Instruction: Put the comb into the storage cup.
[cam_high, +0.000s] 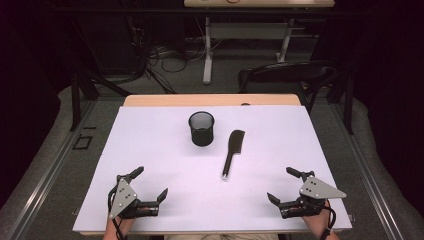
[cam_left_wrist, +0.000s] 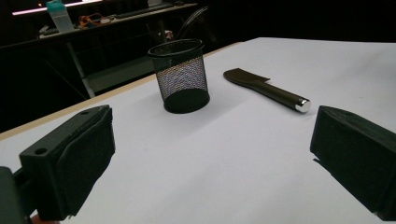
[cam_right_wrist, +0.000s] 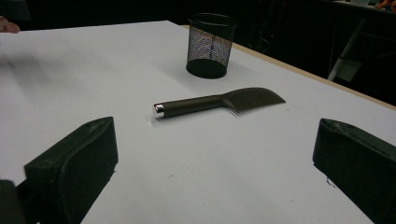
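Both tools, left tool (cam_high: 151, 184) and right tool (cam_high: 282, 185), are held open and empty near the bench (cam_high: 150, 150) edge, while the comb (cam_high: 233, 151) is left untouched beside the mesh cup (cam_high: 201, 128).

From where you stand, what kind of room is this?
Probably a lab or workshop: a white-topped work table, loose floor cables, and another height-adjustable desk behind, against dark surroundings.

Black things showing against a white sheet

A black mesh cup (cam_high: 201, 128) is showing a fine grid pattern; the dark brown-black comb (cam_high: 232, 150) is gleaming silver at its handle tip; the white sheet (cam_high: 150, 150) is covering a tan-edged table (cam_high: 165, 100).
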